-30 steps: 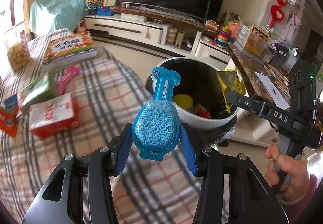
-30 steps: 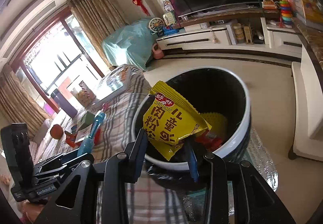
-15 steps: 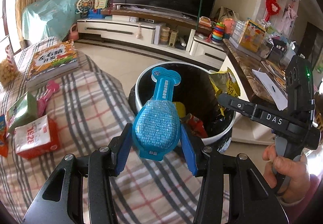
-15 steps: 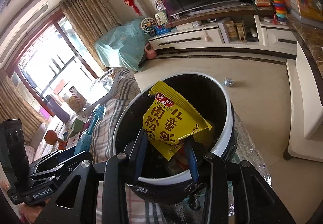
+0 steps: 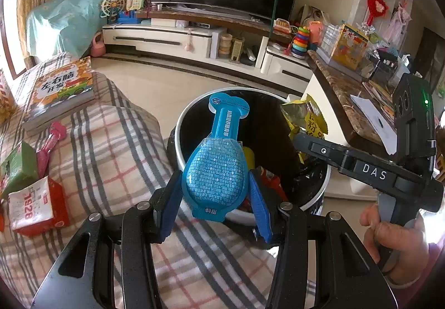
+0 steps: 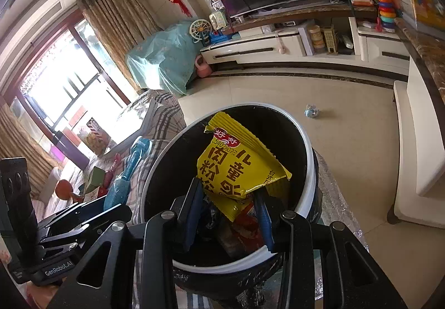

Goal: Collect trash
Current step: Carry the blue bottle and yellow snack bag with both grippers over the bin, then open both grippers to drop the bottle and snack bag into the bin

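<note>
- While both claws have drifted toward the bin over the last second, neither grip has altered: the left gripper (image 5: 214,195) stays clamped, partly closed, on the round body of the blue packet (image 5: 215,175), its blue pads pressing either side and the packet's neck sticking up and forward.
- The right gripper (image 6: 230,211) likewise stays closed on the lower end of the yellow wrapper (image 6: 239,167), which stands crumpled between its pads.
- Change, left view: the bin (image 5: 180,125) now sits more centrally behind the blue packet than a second ago; the packet's upper part overlaps the bin's dark mouth, while its lower end is over the near rim.
- Change, right view: the yellow wrapper has gone from hanging at the near rim to lying well over the black interior; the white rim (image 6: 308,170) rings it on all sides.
- Inside the bin: red and yellow rubbish already lies at the bottom.
- Outward: on the plaid cloth (image 5: 116,147) to the left remain a red-and-white carton (image 5: 36,209), a green box (image 5: 16,170), a pink item (image 5: 52,139) and a picture book (image 5: 64,86).
- Judgement: the yellow wrapper looks ready to drop; the blue packet probably needs a little more travel forward.
- Judgement: task partway done; items on the cloth are still to be sorted.
</note>
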